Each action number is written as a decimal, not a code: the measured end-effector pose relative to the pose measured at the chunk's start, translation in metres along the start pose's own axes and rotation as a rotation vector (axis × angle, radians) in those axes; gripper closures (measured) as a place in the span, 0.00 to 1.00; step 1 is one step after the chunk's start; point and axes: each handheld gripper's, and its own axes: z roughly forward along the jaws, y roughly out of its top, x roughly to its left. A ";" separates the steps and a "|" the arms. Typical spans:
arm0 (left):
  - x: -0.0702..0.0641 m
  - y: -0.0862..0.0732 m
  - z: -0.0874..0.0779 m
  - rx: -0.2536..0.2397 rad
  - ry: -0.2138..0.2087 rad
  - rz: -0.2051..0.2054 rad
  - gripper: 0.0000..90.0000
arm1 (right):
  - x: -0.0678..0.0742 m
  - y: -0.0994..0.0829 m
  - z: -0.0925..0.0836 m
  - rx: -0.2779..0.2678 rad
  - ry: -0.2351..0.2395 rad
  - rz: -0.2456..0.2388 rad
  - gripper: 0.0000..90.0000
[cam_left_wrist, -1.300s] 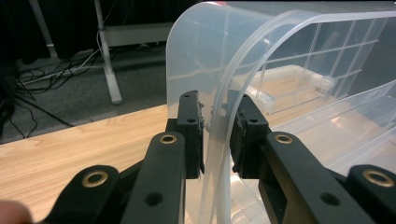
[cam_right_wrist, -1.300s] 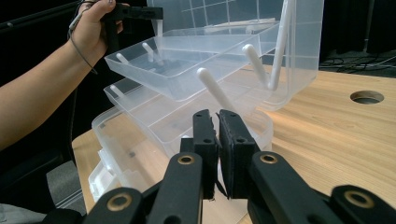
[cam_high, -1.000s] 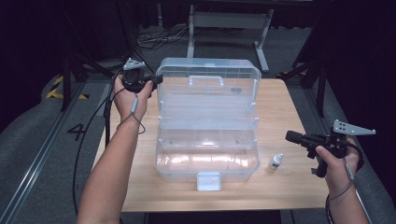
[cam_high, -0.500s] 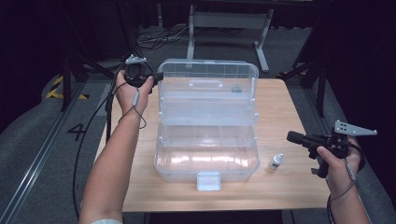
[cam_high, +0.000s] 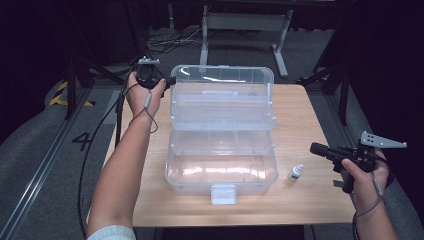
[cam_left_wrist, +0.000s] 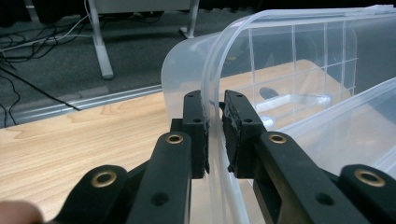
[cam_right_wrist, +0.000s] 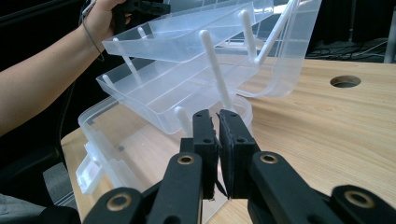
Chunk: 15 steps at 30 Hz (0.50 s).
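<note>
Clear ribbed plastic lid (cam_left_wrist: 280, 56) — thin, curved

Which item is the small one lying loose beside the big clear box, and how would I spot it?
Start at the wooden table and find the open clear plastic organiser box in its middle. Just off the box's near right corner stands a small dropper bottle, between the box and the right gripper. It is the one loose item on the wood: tiny, clear-bodied, with a white cap.

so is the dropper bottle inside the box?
No, the dropper bottle stands on the table, apart from the clear box on its right side.
</note>
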 end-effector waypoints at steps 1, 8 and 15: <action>0.001 0.000 0.001 0.001 -0.003 -0.005 0.89 | 0.000 0.000 0.000 0.000 0.000 0.001 0.95; 0.007 0.000 0.009 0.015 -0.021 -0.028 0.89 | -0.003 -0.002 0.000 0.005 -0.005 0.008 0.95; 0.013 0.000 0.016 0.026 -0.037 -0.050 0.89 | -0.005 -0.003 0.000 0.009 -0.006 0.012 0.95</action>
